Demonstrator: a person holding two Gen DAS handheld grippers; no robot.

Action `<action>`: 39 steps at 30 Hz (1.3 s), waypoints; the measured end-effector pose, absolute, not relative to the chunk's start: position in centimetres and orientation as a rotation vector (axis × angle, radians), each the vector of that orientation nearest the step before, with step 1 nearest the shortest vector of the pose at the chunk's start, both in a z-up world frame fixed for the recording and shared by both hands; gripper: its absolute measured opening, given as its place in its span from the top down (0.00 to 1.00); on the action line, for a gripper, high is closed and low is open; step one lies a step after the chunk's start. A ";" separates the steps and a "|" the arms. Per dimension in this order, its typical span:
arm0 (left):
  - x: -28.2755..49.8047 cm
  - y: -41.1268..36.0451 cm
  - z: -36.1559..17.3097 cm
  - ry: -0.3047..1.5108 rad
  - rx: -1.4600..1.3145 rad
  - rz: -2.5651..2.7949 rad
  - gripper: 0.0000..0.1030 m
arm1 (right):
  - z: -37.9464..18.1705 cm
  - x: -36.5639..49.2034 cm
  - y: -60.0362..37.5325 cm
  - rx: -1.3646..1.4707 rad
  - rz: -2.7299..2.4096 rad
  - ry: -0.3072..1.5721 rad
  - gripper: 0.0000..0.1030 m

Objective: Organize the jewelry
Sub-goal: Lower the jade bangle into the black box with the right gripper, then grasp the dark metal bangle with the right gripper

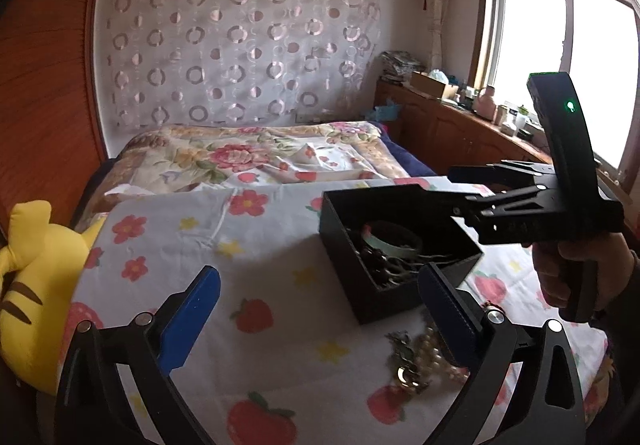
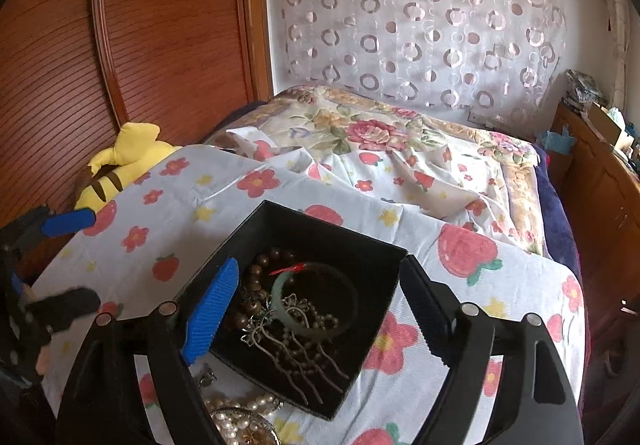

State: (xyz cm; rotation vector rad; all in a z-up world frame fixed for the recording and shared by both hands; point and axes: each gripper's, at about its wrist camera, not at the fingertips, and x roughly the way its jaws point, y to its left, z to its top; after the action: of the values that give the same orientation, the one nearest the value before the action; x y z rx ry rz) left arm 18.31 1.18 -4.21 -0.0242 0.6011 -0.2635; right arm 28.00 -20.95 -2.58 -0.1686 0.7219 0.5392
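Black box (image 2: 308, 245) sits open on the strawberry-print cloth (image 2: 468, 257); all places below are taken from the box.

Inside the box: a green bangle (image 2: 280, 301) with a red thread, a string of brown beads (image 2: 260, 261), and a metal hair comb (image 2: 296, 345) lying on top, prongs toward the near corner. This share of the jewelry looks put away.

Just outside the near corner, on the cloth: a pearl necklace (image 2: 236, 417) heaped with a few gold and silver pieces (image 1: 404, 365). These appear to be what is left to sort.

Right gripper (image 2: 316, 313) hangs over the box, jaws apart, nothing between them. Left gripper (image 1: 320, 321) is low, near-left of the box, jaws wide apart and empty, one finger beside the pearl heap.

Judgement: roughly halfway or past; the loose heap is not yet moved in.
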 end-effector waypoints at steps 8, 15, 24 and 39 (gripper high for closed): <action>15.8 0.0 -5.9 0.646 -0.004 -0.317 0.07 | -3.0 22.0 -22.8 -0.160 0.596 0.718 0.47; 14.4 0.0 -7.5 0.689 -0.006 -0.326 0.07 | -6.1 19.5 -23.0 -0.192 0.624 0.805 0.73; 13.8 -0.3 -8.1 0.713 0.004 -0.341 0.07 | -9.3 20.6 -23.3 -0.162 0.609 0.905 0.83; 13.6 -1.7 -9.3 0.756 0.040 -0.370 0.07 | -7.4 18.9 -23.9 -0.142 0.622 0.814 0.95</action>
State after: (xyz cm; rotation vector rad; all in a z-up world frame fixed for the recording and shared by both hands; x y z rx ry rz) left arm 13.63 -1.74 -9.29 0.0400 0.7561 -0.3697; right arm 18.86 -23.90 -7.43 -0.1420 0.8141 0.6225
